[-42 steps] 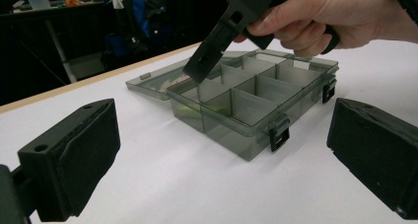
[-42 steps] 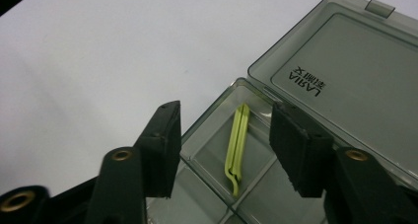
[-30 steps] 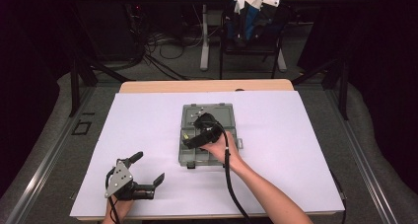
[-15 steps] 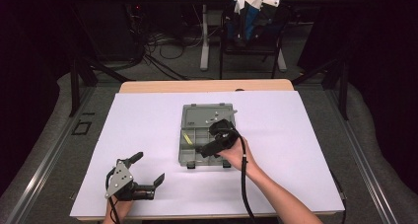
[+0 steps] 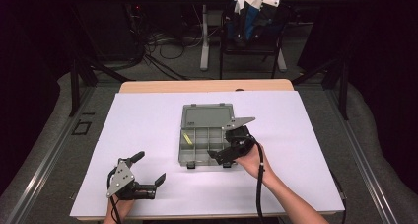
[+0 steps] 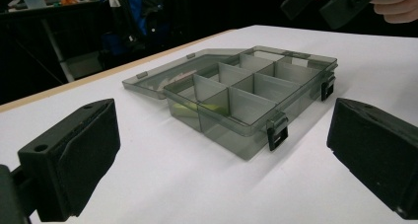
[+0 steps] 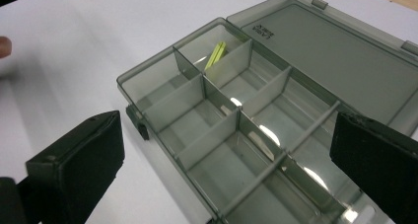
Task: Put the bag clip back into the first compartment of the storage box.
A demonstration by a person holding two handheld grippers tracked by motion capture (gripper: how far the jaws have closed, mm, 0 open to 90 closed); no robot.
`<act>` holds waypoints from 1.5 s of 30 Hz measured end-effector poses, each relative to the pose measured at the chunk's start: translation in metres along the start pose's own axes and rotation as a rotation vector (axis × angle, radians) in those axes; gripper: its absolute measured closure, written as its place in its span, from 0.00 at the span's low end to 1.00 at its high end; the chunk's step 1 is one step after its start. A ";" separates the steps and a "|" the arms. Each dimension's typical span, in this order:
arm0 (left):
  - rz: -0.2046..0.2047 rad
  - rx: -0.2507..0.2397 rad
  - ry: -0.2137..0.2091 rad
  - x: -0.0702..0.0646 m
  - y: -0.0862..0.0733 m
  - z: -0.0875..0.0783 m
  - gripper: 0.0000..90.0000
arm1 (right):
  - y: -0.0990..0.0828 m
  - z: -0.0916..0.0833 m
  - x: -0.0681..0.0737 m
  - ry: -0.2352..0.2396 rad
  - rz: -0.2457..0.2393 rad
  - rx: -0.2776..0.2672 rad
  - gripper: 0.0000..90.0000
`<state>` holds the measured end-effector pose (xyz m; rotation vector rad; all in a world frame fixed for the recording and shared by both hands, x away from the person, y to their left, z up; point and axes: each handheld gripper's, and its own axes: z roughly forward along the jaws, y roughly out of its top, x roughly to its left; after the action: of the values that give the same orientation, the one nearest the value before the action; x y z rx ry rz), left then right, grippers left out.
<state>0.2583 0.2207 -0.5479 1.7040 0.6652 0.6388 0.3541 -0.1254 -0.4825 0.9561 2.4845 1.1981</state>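
A desk (image 5: 148, 87) with a light wooden top is seen, covered almost wholly by a white sheet (image 5: 148, 120); bare wood is left as a strip along the 12 o'clock edge. A smoky grey compartment box (image 5: 206, 134) is laid near the sheet's centre, its lid folded flat toward 12 o'clock. The left claw (image 5: 150, 172) is rested on the sheet toward 7 o'clock.

An open box (image 5: 206, 140) sits near the middle of the table (image 5: 148, 120), its lid (image 5: 207, 116) lying flat behind it toward the far edge. A strip (image 5: 187, 137) lies in the box's far-left compartment. The right gripper (image 5: 224, 152) is at the box's near-right corner. The left gripper (image 5: 150, 172) rests near the table's near-left corner, well apart from the box.
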 end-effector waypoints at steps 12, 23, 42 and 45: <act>0.002 0.000 0.001 0.000 0.000 0.000 0.00 | -0.034 -0.036 -0.008 -0.058 -0.017 -0.032 0.00; 0.003 -0.002 0.003 0.001 0.000 -0.001 0.00 | -0.063 -0.058 -0.011 -0.098 -0.013 -0.070 0.00; -0.002 0.003 0.004 0.000 0.000 0.000 0.00 | -0.107 -0.081 -0.013 -0.129 -0.021 -0.105 0.00; 0.000 0.006 0.002 0.000 0.000 0.001 0.00 | -0.113 -0.085 -0.013 -0.134 -0.029 -0.116 0.00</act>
<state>0.2594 0.2204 -0.5484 1.7093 0.6689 0.6394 0.2738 -0.2374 -0.5149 0.9348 2.2910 1.2126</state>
